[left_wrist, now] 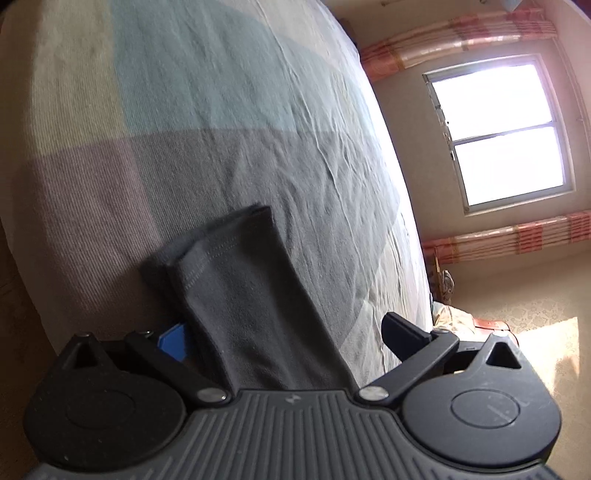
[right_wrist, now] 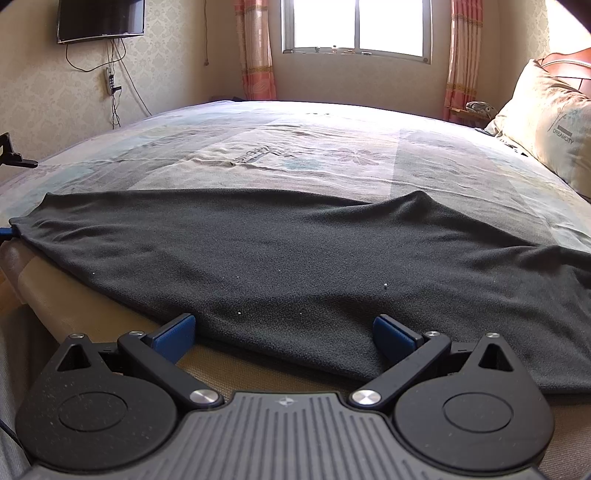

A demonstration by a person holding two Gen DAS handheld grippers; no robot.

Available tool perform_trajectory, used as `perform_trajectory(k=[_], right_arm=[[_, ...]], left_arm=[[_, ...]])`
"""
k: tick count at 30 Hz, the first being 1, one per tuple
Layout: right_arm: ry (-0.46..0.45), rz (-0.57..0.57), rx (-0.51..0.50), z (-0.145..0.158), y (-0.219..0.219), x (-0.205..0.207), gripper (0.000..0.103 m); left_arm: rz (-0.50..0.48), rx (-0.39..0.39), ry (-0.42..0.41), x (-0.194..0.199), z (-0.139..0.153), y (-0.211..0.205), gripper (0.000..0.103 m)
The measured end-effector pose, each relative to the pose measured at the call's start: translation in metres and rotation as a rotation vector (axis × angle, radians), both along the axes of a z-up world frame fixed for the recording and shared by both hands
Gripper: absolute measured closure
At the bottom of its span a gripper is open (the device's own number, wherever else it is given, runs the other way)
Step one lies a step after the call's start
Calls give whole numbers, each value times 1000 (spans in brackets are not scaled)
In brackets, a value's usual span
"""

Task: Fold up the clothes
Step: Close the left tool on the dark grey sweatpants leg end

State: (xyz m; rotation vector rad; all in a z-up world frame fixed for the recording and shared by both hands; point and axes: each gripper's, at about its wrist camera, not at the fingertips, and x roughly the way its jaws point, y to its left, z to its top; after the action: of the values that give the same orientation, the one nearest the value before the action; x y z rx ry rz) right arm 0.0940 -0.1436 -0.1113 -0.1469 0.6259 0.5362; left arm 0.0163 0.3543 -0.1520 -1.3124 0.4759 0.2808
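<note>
A dark grey garment [right_wrist: 295, 258] lies spread flat across the near part of the bed. My right gripper [right_wrist: 284, 326] is open at its near edge, and that edge lies between the two blue-padded fingers [right_wrist: 177, 334]. In the left wrist view a narrow hemmed end of the same dark garment [left_wrist: 240, 288] runs between the fingers of my left gripper [left_wrist: 284, 330]. Its jaws stand wide apart, so it is open, and the cloth partly covers the left blue pad [left_wrist: 173, 341]. The garment's far-left corner [right_wrist: 22, 221] sits by a blue bit at the frame edge.
The bed sheet [right_wrist: 295, 147] has pale blue, grey and beige patches. A pillow [right_wrist: 546, 129] leans at the right by the headboard. A window [right_wrist: 354, 26] with striped curtains is beyond the bed, and a wall TV [right_wrist: 99, 18] hangs at the upper left.
</note>
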Motion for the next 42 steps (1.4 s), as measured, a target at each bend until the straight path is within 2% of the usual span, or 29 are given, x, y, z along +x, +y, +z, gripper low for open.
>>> perform_trajectory(k=[2,9,13,16,18,19,24,27,29,30,31,33,40,42], right_arm=[[-3,0,-5,0,1,-1,0],[-9,-5,-17,-1,2,-2,0],[-8,-7,-18,-1,2,-2,0],[-7,-6,-19,-1,2,-2,0],[-7,-7,-19,-1,2,-1,0],[-8,-7,-20,-1,3,-1,0],[-12,-4,-24,-1,3,-2,0],[-14,-1,-25,-2,3,-2,0],[-16,0,-25,-2,3,-3,0],[-16,0,-25,-2,3,-3,0],[-16,-2,-24,-2,3,-2,0],[-17,-3,-26,-2,4,-3,0],[-18,0,-27,-2,3,-4,0],[-18,3,-27,-2,3,-4,0]], left_arm=[[27,-51,-52,-6,-7,4,1],[-104,-27,-61,9,-6,-6,1],[-58,-82,-86,12,-5,1,1],[-67,-70,-78,19,1,-6,1],[-73,-34,-17,24,0,-9,1],[-53,-35,-14,24,-2,-8,1],[70,-65,-73,16,-6,5,1],[68,-149,-157,12,-7,6,1],[19,-103,-174,16,-2,1,1],[2,-54,-140,20,0,-1,1],[3,-38,-103,22,-1,0,1],[15,-23,-67,24,-3,2,1],[5,8,-91,22,6,9,1],[-18,34,-87,26,10,7,5]])
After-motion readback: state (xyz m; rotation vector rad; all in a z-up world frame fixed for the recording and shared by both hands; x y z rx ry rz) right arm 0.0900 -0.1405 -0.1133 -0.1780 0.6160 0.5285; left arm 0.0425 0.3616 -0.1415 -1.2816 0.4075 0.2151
